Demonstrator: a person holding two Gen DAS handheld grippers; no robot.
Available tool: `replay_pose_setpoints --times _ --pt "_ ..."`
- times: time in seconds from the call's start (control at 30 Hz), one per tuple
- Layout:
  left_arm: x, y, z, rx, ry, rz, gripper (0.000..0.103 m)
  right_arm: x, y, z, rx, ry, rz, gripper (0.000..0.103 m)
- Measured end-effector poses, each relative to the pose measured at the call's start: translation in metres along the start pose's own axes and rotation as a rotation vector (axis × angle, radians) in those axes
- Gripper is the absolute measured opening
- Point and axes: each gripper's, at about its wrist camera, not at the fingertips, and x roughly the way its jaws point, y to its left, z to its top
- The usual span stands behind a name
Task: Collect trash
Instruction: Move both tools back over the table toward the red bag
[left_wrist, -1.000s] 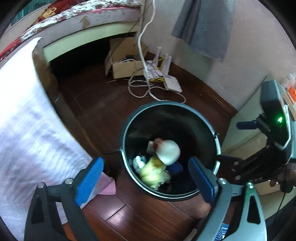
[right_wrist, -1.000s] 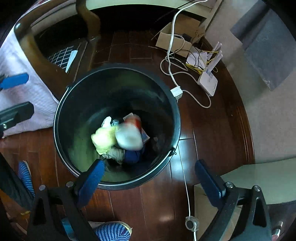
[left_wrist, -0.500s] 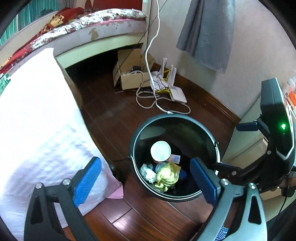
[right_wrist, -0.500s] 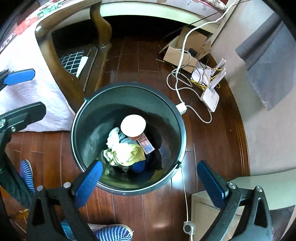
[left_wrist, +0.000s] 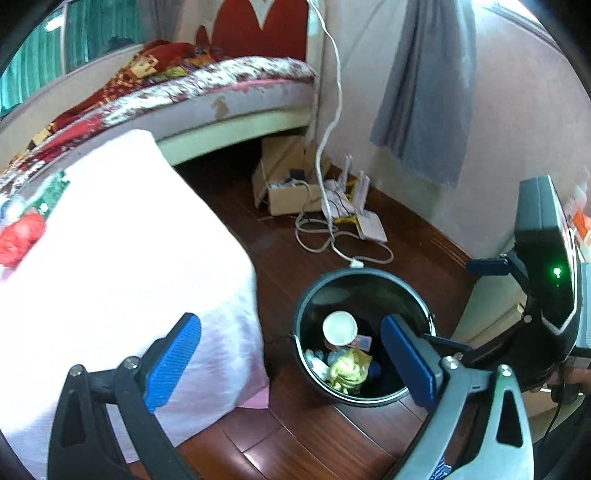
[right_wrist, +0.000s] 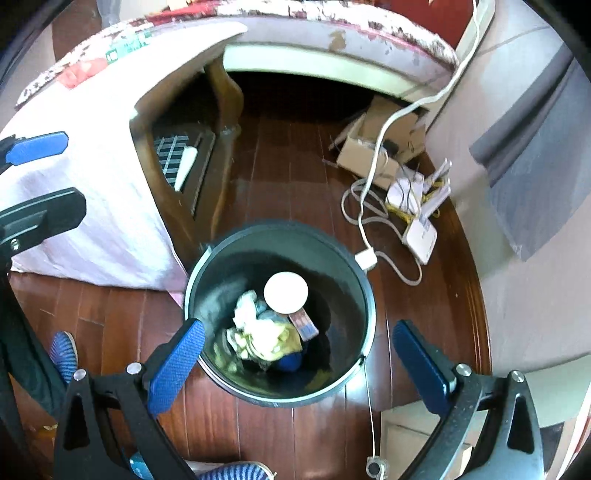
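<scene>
While angled down over a black trash bin (right_wrist: 325, 258) on a dark wooden floor (right_wrist: 295, 166), both tools empty: left gripper (left_wrist: 290, 321) with blue pads spread wide and nothing between them, right gripper (right_wrist: 298, 326) likewise splayed wide apart, gripping nothing.

Collected trash lying at the bottom of the bin: a white paper cup (right_wrist: 285, 291) on its side with the mouth turned upward, resting on a crumpled yellow wrapper (right_wrist: 269, 339), beside a wad of white tissue (right_wrist: 245, 306) and a small printed packet (right_wrist: 304, 325), with a dark blue item (right_wrist: 291, 362) half buried beneath.

Just left of the bin, a wooden table draped in a pale pink cloth (left_wrist: 110, 258), hem hanging close to the rim; on the far end of the tabletop, a blurred red object (left_wrist: 20, 236).

Beyond the bin, a white cable (left_wrist: 334, 110) trailing down the wall to a loose coil on the floor, next to a white router (left_wrist: 371, 225) and an open cardboard box (left_wrist: 291, 184) at the foot of a bed (left_wrist: 221, 96) with a floral cover.

Hanging on the wall above, a grey cloth (left_wrist: 424, 92).

At the lower left of the right wrist view, a blue striped slipper (right_wrist: 64, 354).
</scene>
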Motion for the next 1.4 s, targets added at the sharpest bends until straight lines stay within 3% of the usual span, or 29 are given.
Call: replay_pose_setpoints --times 0.4,1.0,1.13,1.4 --pt "-0.042 0.067 0.006 -0.077 -0.085 0.124 0.1 -0.05 0.045 0.058 -0.035 -0.183 0.039 0.103" --pt "-0.099 0.241 -0.024 -0.275 -0.152 0.387 0.101 -0.079 0.166 0.167 -0.046 -0.435 0.213 0.103" --pt "-0.101 0.287 -0.026 -0.329 -0.162 0.442 0.1 -0.073 0.2 0.192 -0.048 -0.446 0.25 0.103" --pt "-0.096 0.349 -0.036 -0.417 -0.171 0.465 0.095 -0.034 0.282 0.256 -0.033 -0.42 0.274 0.103"
